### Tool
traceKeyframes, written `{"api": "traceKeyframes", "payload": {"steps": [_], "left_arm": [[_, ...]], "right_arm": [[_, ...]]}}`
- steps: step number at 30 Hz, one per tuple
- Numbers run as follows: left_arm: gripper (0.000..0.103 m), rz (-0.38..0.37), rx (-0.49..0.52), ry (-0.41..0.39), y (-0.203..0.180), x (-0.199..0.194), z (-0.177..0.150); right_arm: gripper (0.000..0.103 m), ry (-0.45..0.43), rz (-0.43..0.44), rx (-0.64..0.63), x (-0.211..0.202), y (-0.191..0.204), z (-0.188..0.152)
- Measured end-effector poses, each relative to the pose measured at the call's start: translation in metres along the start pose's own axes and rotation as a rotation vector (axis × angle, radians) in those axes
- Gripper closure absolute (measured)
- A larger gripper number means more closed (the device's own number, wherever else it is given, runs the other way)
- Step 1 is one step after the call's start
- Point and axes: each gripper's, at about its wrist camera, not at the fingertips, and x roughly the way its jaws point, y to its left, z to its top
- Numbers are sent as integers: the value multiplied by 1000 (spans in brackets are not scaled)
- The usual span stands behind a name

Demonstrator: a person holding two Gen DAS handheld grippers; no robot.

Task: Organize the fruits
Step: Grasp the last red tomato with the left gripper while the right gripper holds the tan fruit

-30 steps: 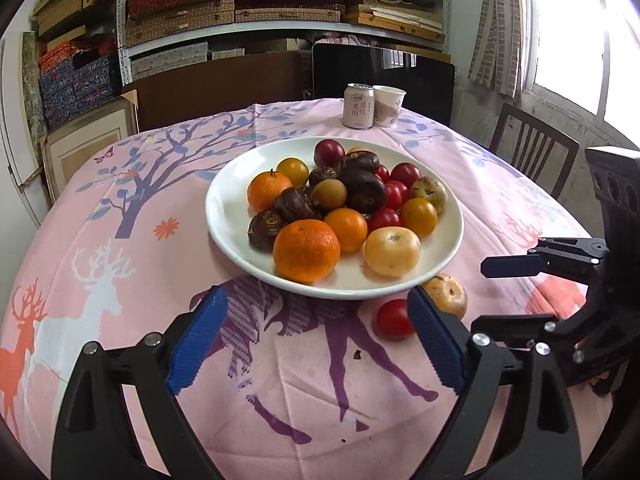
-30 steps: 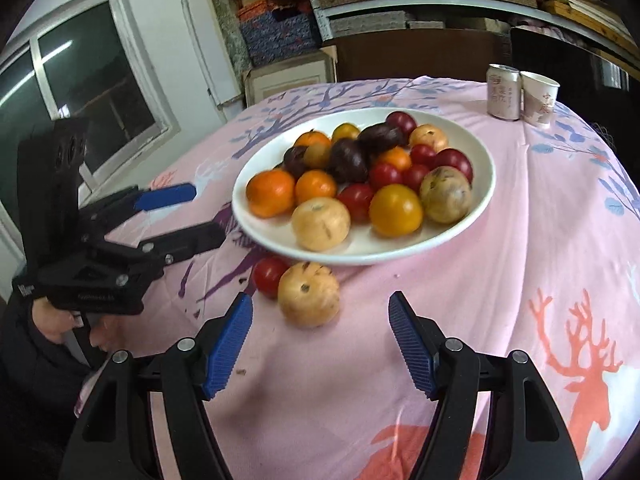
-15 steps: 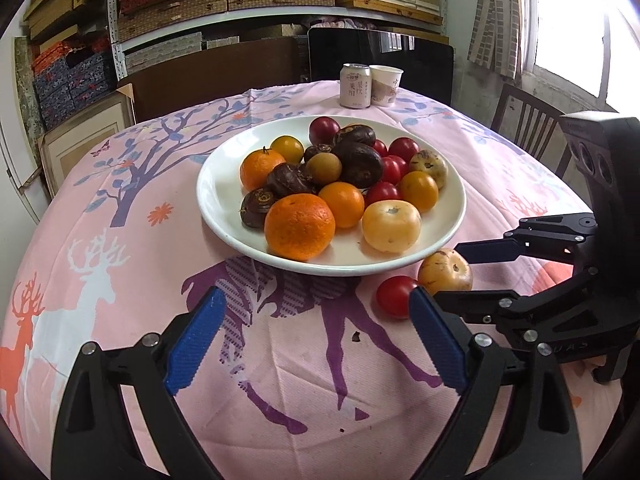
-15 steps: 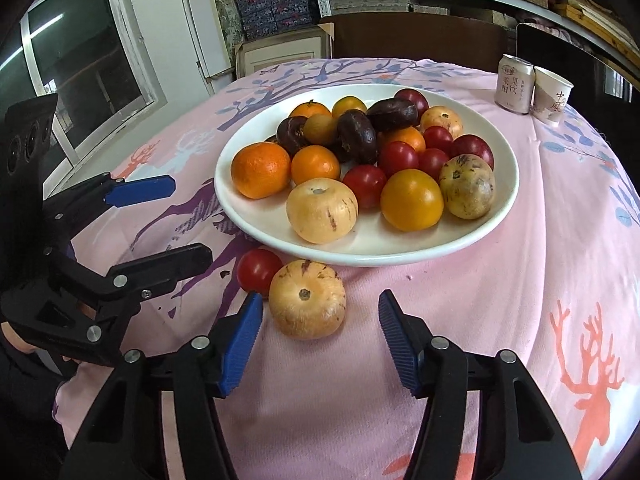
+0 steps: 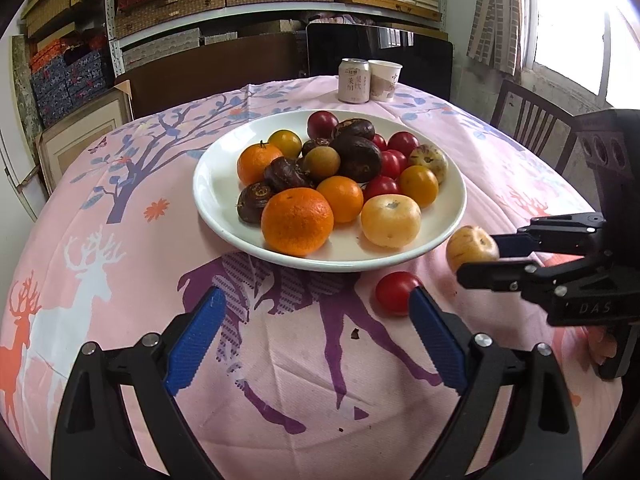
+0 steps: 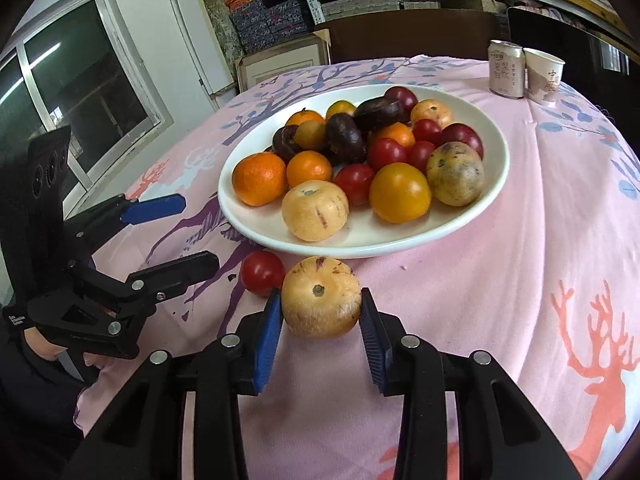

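Observation:
A white plate (image 5: 208, 200) heaped with oranges, red tomatoes, dark and yellow fruits sits mid-table on a pink deer-print cloth. Just off its near rim lie a pale yellow round fruit (image 6: 318, 312) and a red tomato (image 6: 262, 278). My right gripper (image 6: 320, 294) is closing around the yellow fruit, and both blue pads touch its sides. From the left wrist view the right gripper (image 5: 480, 256) comes in from the right, holding that fruit (image 5: 466, 242). My left gripper (image 5: 316, 296) is wide open above the cloth; the tomato (image 5: 396, 292) is by its right fingertip.
A drink can (image 5: 353, 80) and a paper cup (image 5: 385, 80) stand at the table's far edge. A wooden chair (image 5: 528, 120) is beyond the right side. Shelves of boxes fill the back wall. A hand (image 6: 48, 344) holds the left gripper (image 6: 196, 232) by the table's edge.
The right gripper's jaws have narrowed from wide apart to touching the yellow fruit, and it has edged forward around it. The left gripper has stayed open and nearly still.

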Motion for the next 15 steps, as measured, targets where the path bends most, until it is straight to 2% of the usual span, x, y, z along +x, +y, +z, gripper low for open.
{"api": "traceKeyframes", "payload": {"steps": [6,10,15], "left_arm": [[13,14,92,29,-23,8,-2],[13,39,158,45,-43,15,-2],[13,40,158,60,-52,24,3]], "right_arm": [[64,-50,-25,94,-17,-27,-5],[64,-49,-27,78,-16,-24,-5],[64,-56,-28,79,-18,-24,-5]]}}
